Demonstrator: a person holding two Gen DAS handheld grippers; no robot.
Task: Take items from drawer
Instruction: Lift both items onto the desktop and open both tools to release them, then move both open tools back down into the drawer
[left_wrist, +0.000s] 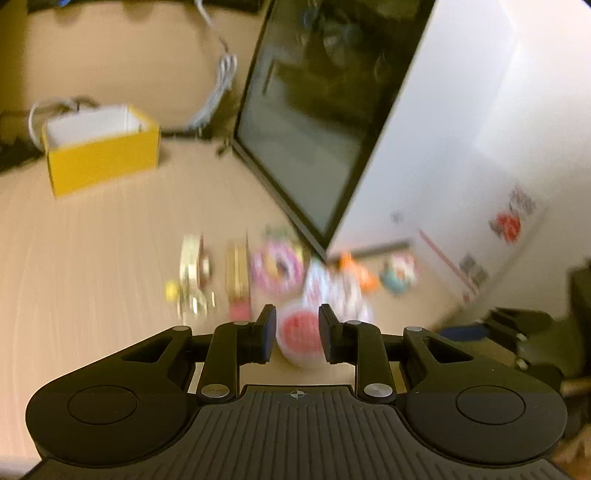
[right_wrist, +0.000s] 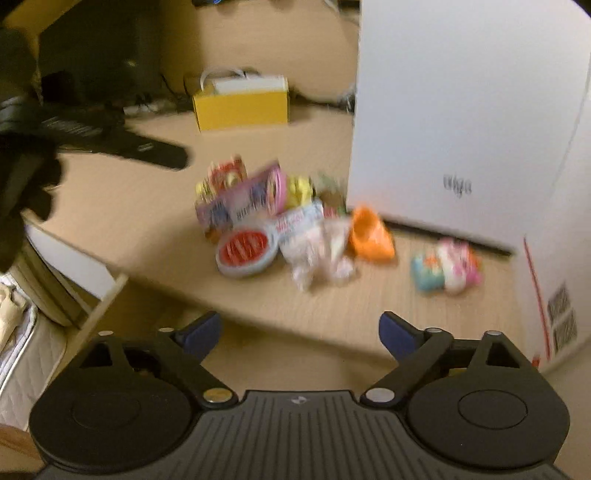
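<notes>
left gripper (left_wrist: 297, 334): narrow, grip unclear | right gripper (right_wrist: 299, 334): wide, empty | toys (right_wrist: 295, 229): heaped mid-desk (right_wrist: 369, 314), beside white box (right_wrist: 461, 110) | risk: blurred, fast sweep scatters heap

Pale wood-grain worktop (right_wrist: 369, 310). On it: yellow box (right_wrist: 242, 105) at the back, tall white box (right_wrist: 461, 110) to the right. Blurred cluster of small toys near the white box: red-and-white round item (right_wrist: 243, 251), orange piece (right_wrist: 369, 236), pink ring (left_wrist: 275, 267), teal-and-pink toy (right_wrist: 447, 269) apart.
</notes>
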